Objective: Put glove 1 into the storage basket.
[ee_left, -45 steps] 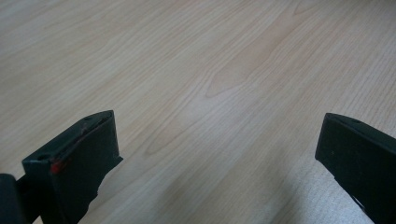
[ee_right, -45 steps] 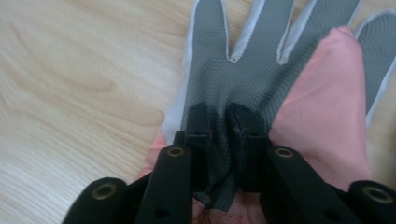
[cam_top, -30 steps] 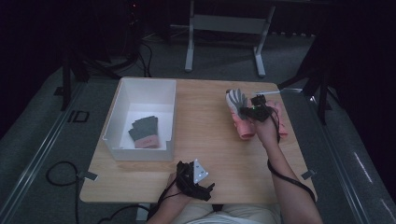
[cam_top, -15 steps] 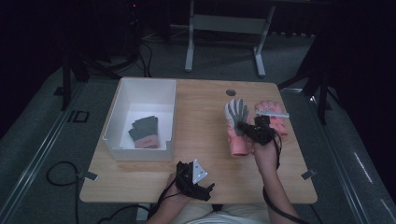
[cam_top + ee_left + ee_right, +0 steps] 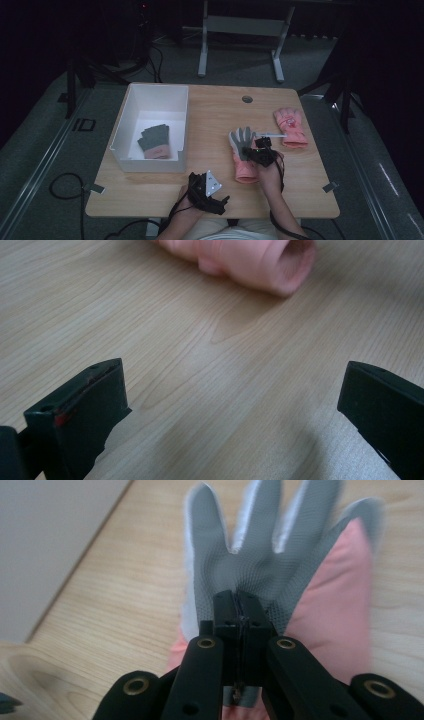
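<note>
Broadly, the wooden table has bare board across its middle and along its near edge, so both hands have room to move. A white bin stands on the left part, near the left edge, with a grey glove lying inside it. A second pink glove lies near the right edge, just beside the right gripper's reach.

The right gripper has its jaws clenched tight on the palm of the pink and grey glove, pinching a fold of the grey mesh fabric. That glove lies right of the table's centre, palm up, grey fingers spread and pointing away from the person, pink cuff nearest them.

The left gripper rests near the front edge, jaws spread wide with nothing between them; its own view looks across bare wood toward the pink cuff.
</note>
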